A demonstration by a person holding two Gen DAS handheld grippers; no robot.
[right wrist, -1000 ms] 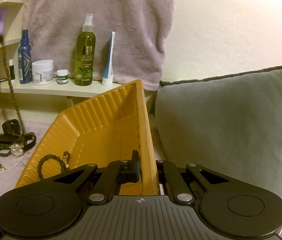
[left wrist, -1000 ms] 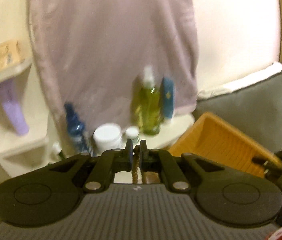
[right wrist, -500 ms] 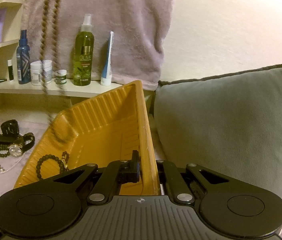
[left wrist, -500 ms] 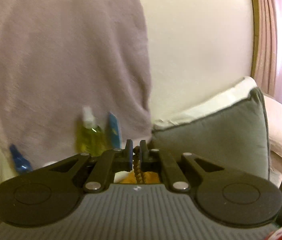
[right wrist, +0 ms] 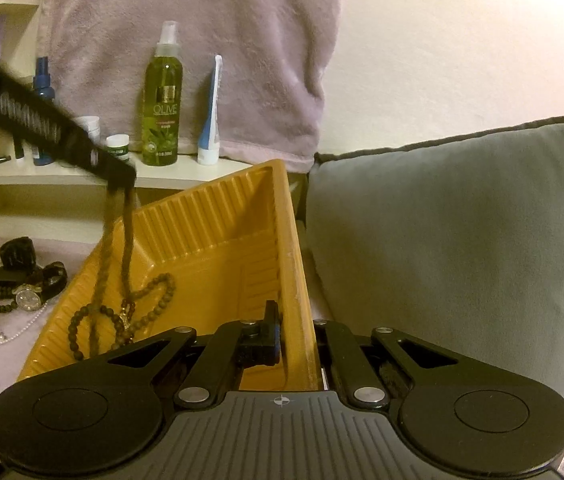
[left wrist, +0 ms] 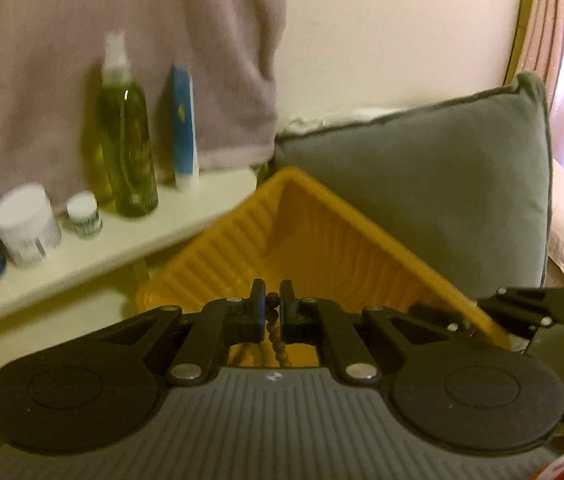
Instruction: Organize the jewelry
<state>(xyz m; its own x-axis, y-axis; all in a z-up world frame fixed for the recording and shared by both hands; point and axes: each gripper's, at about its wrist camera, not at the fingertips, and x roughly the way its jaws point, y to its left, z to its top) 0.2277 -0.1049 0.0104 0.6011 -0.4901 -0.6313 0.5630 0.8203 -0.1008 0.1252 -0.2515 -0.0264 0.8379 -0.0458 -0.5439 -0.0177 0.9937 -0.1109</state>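
Observation:
My left gripper (left wrist: 273, 304) is shut on a long brown bead necklace (left wrist: 275, 338). In the right wrist view that left gripper (right wrist: 119, 178) hangs over the orange tray (right wrist: 217, 216), and the necklace (right wrist: 125, 240) dangles from it with its lower end pooled on the tray floor. A darker bead bracelet (right wrist: 81, 334) lies in the tray beside it. My right gripper (right wrist: 296, 340) is shut on the tray's right rim (right wrist: 302, 304). Watches and bead strands (right wrist: 21, 280) lie on the pink cloth to the left of the tray.
A grey cushion (right wrist: 454, 248) stands right of the tray. Behind it a white shelf (right wrist: 81, 174) carries a green olive spray bottle (right wrist: 163, 100), a blue-and-white tube (right wrist: 211, 112), small jars (right wrist: 117, 148) and a blue bottle (right wrist: 43, 92). A mauve towel (right wrist: 185, 32) hangs above.
My left gripper has swung from the far left to over the tray and sunk, bringing the necklace's lower end down onto the tray floor. The right gripper and the tray have stayed put.

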